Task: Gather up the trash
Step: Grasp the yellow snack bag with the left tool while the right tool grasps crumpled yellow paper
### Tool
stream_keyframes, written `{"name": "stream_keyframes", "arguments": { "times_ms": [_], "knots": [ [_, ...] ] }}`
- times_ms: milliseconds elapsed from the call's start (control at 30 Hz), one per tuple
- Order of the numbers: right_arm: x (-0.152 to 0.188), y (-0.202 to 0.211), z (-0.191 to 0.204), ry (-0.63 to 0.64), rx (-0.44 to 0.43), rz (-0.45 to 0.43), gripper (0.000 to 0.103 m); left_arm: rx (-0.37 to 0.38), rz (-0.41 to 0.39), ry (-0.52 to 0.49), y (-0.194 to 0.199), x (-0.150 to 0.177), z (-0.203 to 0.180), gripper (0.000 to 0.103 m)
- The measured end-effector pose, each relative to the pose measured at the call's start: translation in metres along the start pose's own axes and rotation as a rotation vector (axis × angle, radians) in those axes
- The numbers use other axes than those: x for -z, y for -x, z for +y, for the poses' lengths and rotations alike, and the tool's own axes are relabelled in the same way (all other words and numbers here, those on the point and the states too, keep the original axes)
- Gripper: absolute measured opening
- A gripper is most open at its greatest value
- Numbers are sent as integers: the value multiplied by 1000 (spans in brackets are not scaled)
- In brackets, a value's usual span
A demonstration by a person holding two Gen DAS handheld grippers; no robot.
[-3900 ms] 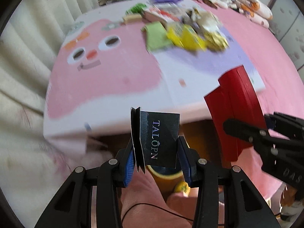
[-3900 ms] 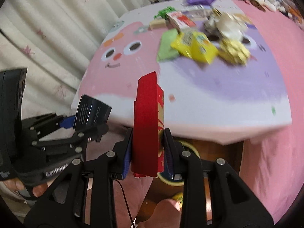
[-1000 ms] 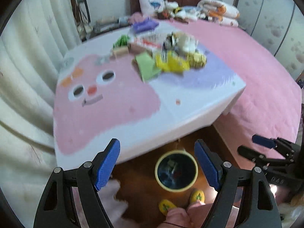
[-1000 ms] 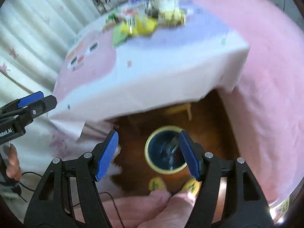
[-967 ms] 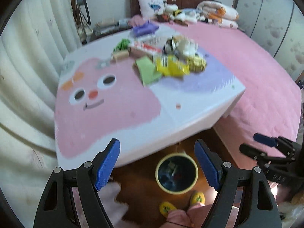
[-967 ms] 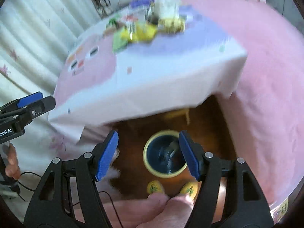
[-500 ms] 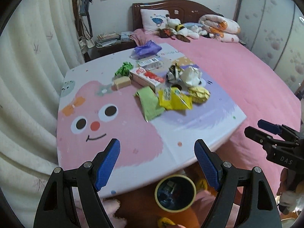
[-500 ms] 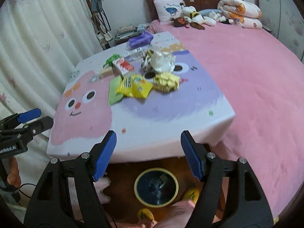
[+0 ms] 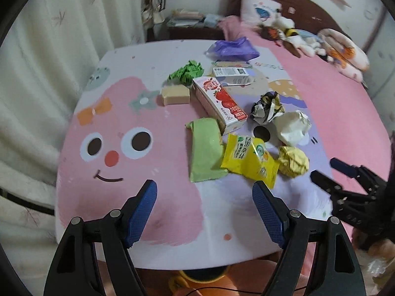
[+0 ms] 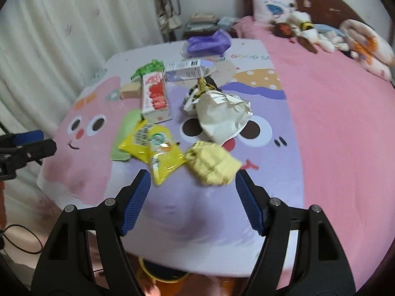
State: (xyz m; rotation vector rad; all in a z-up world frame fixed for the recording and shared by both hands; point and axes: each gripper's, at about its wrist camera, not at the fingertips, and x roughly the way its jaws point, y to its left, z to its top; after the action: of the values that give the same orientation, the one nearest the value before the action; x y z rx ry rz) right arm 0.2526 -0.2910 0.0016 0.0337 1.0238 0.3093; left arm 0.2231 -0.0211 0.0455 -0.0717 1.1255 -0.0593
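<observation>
Trash lies in a cluster on the cartoon-print table (image 9: 123, 197): a green wrapper (image 9: 206, 153), a yellow snack bag (image 9: 249, 159), a crumpled yellow ball (image 9: 293, 161), white crumpled paper (image 9: 292, 127), a strawberry carton (image 9: 218, 103). My left gripper (image 9: 205, 192) is open and empty, just short of the green wrapper. My right gripper (image 10: 191, 180) is open and empty, just short of the yellow ball (image 10: 213, 164) and the yellow bag (image 10: 155, 148). The bin's rim (image 10: 158, 275) peeks out under the table's near edge.
Further back lie a green paper wad (image 9: 186, 71), a tan block (image 9: 175, 95), a white box (image 9: 230, 75), a foil wad (image 9: 267, 107) and a purple bag (image 9: 233, 48). A pink bed (image 10: 345, 111) is on the right, curtains (image 9: 49, 49) on the left.
Both grippers dropped the dark and red packets, then rose from over the bin and moved forward over the table toward the trash pile. Both are open and empty.
</observation>
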Motion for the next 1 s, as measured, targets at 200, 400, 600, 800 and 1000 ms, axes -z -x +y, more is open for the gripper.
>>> {"name": "stream_keyframes", "arguments": {
  "times_ms": [200, 400, 600, 800, 1000],
  "knots": [
    [-12, -62, -31, 113, -48, 101, 69, -13, 68, 70, -42, -10, -31, 81],
    [-15, -102, -34, 183, -104, 161, 68, -10, 119, 81, -69, -16, -50, 81],
    [-11, -111, -36, 196, -150, 183, 52, 34, 160, 119, -97, -31, -62, 81],
    [-12, -103, -57, 138, -182, 188, 50, 61, 209, 168, -132, -47, -78, 81],
    [-11, -100, -79, 70, -200, 192, 50, -26, 244, 238, -172, -60, -85, 81]
  ]
}}
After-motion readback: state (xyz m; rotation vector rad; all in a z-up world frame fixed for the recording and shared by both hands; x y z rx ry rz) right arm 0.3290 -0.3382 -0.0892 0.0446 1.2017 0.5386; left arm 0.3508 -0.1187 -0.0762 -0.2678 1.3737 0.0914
